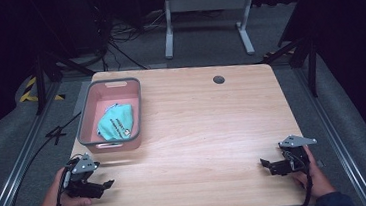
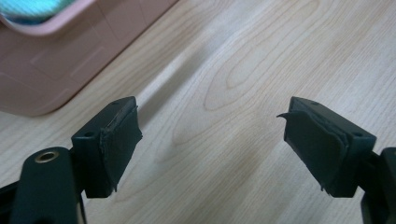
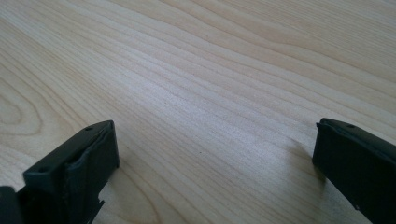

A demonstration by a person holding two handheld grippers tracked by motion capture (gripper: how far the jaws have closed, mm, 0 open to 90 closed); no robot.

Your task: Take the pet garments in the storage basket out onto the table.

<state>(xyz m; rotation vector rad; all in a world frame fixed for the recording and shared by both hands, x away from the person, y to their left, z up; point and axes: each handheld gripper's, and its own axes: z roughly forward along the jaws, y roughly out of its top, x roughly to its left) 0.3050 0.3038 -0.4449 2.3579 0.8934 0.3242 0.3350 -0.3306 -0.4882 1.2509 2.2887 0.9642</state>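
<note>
table (image 1: 198, 131): light wood | cable hole (image 1: 218, 79): far edge | white frame (image 1: 206, 3): floor behind

basket (image 2: 56, 60): cut off by top-left frame edge | cloth (image 2: 32, 8): only a blurred teal sliver | print on cloth: unreadable

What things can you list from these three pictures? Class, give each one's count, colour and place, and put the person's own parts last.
table: one, light wood grain, centre of the high view
basket: one, pink with a grey rim, far left part of the table
cloth: one, teal with small print, crumpled inside the basket
hole: one, dark and round, near the table's far edge
frame: one, white metal, on the floor beyond the table
cables: several, black, on the grey floor behind the table
left claw: one, black, near left corner, open and empty
right claw: one, black, near right corner, open and empty
</note>
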